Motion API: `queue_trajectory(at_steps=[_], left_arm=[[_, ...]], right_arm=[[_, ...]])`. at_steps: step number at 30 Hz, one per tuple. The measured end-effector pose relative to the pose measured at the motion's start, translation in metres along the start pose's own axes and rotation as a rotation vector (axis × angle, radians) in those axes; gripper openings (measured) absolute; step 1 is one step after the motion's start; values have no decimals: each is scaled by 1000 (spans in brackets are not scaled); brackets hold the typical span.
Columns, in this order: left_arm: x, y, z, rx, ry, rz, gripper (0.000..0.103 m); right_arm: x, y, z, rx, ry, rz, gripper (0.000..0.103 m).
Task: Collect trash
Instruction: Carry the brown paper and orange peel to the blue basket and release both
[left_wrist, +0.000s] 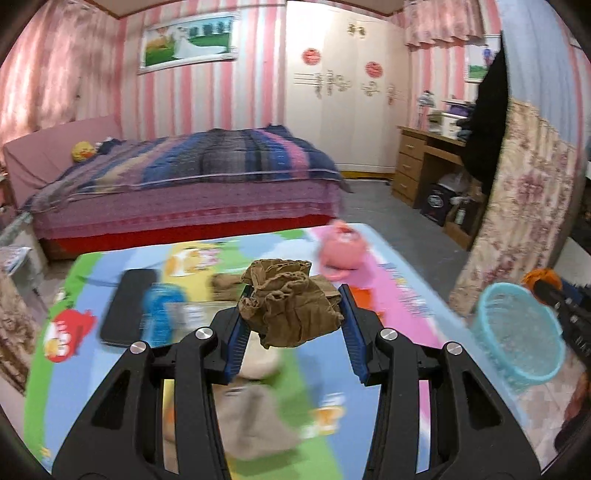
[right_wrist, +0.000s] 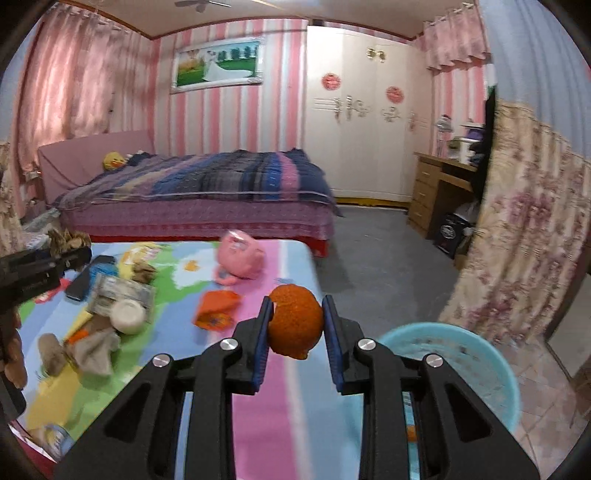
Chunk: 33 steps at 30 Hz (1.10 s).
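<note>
My left gripper (left_wrist: 293, 308) is shut on a crumpled brown paper wad (left_wrist: 290, 304) and holds it above the colourful cartoon table cover (left_wrist: 402, 295). My right gripper (right_wrist: 295, 323) is shut on an orange peel (right_wrist: 294, 326), held over the table's right edge beside a light blue waste basket (right_wrist: 476, 365). The basket also shows in the left wrist view (left_wrist: 517, 332), with the right gripper and peel just behind it. Loose trash lies on the table: an orange wrapper (right_wrist: 216, 310), crumpled tissues (right_wrist: 94, 350) and a brown scrap (right_wrist: 142, 271).
A pink plush toy (right_wrist: 242, 258), a black phone (left_wrist: 127, 306), a white round lid (right_wrist: 128, 315) and a blue item (left_wrist: 162, 314) lie on the table. A bed (right_wrist: 199, 199) stands behind, a wooden desk (right_wrist: 439, 184) and a floral curtain (right_wrist: 524, 240) at right.
</note>
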<state>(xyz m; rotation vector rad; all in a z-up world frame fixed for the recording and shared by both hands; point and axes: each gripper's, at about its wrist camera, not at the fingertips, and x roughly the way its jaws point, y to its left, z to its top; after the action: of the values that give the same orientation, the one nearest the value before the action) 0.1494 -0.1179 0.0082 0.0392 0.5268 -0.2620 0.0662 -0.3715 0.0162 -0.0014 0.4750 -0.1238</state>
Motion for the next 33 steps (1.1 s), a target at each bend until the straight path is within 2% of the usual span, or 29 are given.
queue_trajectory(at_steps=[7,15,20,26,33], left_arm=[[17,-94,-11,109,16,-153,44],[35,-177,-19,195,29,-274,44],[42,-216,-20,253,17,-321,44],[65,-258,-19,282,56,-383,44],[86,-282,-22,313,86,-402,46]], right_arm=[[-12,-75,-30,94,19,-123,27],[-27,-156,-47,225,10,-235,27],[-27,-175,-50,226,12,-273,27],[-22,-185,-57,218,25,-294,27],[-16,-193,-67,234,46,-300,27]])
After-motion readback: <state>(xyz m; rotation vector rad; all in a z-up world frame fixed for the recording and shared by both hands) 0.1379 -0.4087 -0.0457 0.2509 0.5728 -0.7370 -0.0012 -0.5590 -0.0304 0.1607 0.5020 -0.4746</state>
